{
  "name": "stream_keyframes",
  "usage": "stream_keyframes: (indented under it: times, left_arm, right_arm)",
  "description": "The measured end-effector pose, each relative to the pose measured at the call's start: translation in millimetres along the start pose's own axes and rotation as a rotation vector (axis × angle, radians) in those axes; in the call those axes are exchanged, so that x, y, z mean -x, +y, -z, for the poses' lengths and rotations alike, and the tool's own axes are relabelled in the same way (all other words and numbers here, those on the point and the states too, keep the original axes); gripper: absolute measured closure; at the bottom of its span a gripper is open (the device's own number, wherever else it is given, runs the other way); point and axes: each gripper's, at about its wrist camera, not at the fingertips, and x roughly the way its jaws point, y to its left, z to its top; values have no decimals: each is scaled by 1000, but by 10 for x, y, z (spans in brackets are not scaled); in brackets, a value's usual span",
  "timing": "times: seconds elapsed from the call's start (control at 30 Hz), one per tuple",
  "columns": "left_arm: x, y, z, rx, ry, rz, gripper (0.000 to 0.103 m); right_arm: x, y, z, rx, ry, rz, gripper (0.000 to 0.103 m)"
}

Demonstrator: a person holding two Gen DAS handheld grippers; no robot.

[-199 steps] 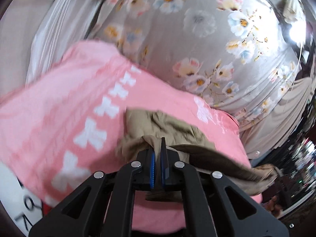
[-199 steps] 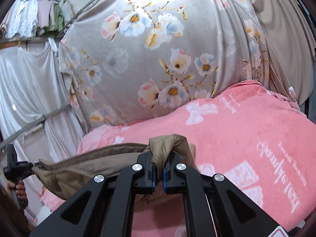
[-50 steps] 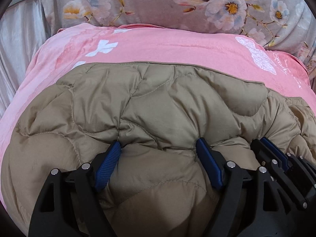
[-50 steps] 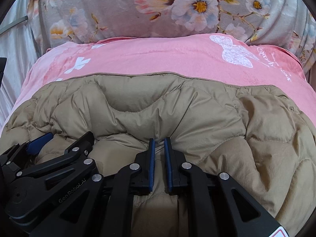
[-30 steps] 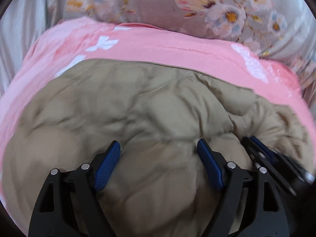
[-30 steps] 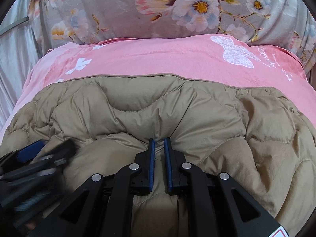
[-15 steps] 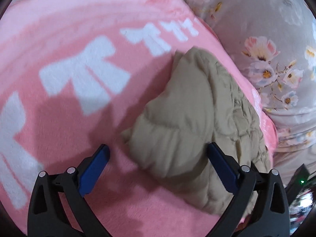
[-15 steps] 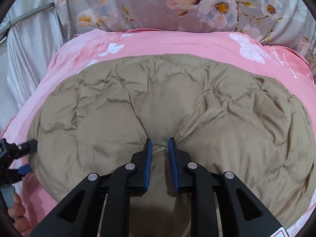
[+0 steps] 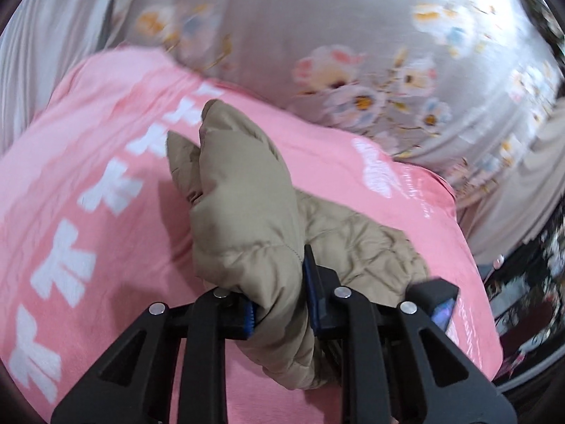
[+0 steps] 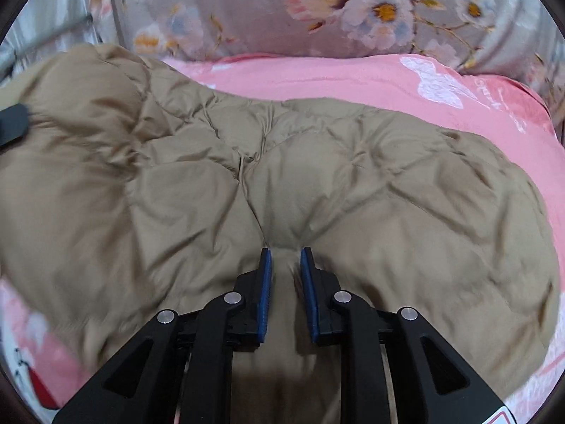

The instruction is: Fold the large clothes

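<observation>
A tan quilted puffer jacket (image 10: 317,183) lies spread on a pink blanket (image 10: 317,74). My left gripper (image 9: 279,296) is shut on a thick fold at the jacket's left end (image 9: 243,205) and holds it raised off the blanket. My right gripper (image 10: 285,282) pinches a ridge of the jacket near its front edge, jaws nearly closed on the fabric. In the right wrist view the jacket's left side is lifted and the left gripper's tip (image 10: 12,122) shows at the frame's left edge.
A grey floral curtain (image 9: 353,35) hangs behind the bed. The pink blanket has white bow prints (image 9: 63,268). The bed's right edge (image 9: 469,247) drops to a dark cluttered area. A white and red cloth (image 10: 28,364) lies at the bed's front left.
My left gripper has closed on the jacket's left end and lifted it. The right gripper keeps its pinch, and the jacket's left side has risen.
</observation>
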Motion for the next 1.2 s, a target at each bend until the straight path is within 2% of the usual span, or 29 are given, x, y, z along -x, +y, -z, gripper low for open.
stream_keyframes:
  times: [0.1, 0.17, 0.23, 0.37, 0.4, 0.5, 0.53, 0.73, 0.8, 0.87, 0.97, 1.07, 1.13, 1.17, 1.2]
  left_arm:
    - [73, -231, -56, -61, -16, 10, 83]
    - [86, -409, -23, -100, -17, 15, 85]
    - [45, -636, 6, -142, -8, 31, 86]
    - [-129, -1226, 138, -276, 20, 58, 87]
    - [-193, -1373, 183, -307, 37, 72, 87]
    - [-394, -1721, 320, -375, 88, 107, 89]
    - [-445, -1804, 370, -391, 102, 114, 89]
    - [-999, -2334, 901, -494, 243, 160, 91]
    - [-1117, -2446, 1110, -529, 269, 155, 91]
    - [-1218, -2519, 1297, -556, 292, 147, 91]
    - [-1365, -2571, 1589, -591, 332, 137, 91]
    - [-1398, -2624, 1751, -640, 333, 118, 91]
    - [-1335, -2638, 1782, -676, 307, 111, 91]
    - [-1282, -2634, 1786, -681, 297, 117, 86]
    - [-1212, -2624, 1778, -680, 292, 134, 73]
  right_arm:
    - [292, -262, 260, -43, 4, -49, 82]
    - [246, -377, 427, -83, 54, -113, 83]
    - [159, -430, 547, -100, 47, -143, 83]
    - [104, -588, 581, -164, 38, -223, 86]
    - [135, -651, 589, -196, 46, -241, 91]
    - [385, -929, 698, -285, 19, -276, 91]
    - [488, -1019, 744, -293, 6, -261, 91]
    - [1062, -1633, 1009, -295, -34, -38, 87]
    - [1219, -1863, 1086, -313, -35, 68, 86]
    - [1319, -2052, 1127, -350, -28, 132, 85]
    - [1483, -2289, 1102, -399, -52, 154, 82]
    - [1583, -2365, 958, -388, -91, 147, 82]
    - [1681, -2384, 862, -379, -120, 121, 72]
    - [1656, -2398, 717, -376, -136, 102, 69]
    - [1661, -2405, 635, -380, -146, 72, 64]
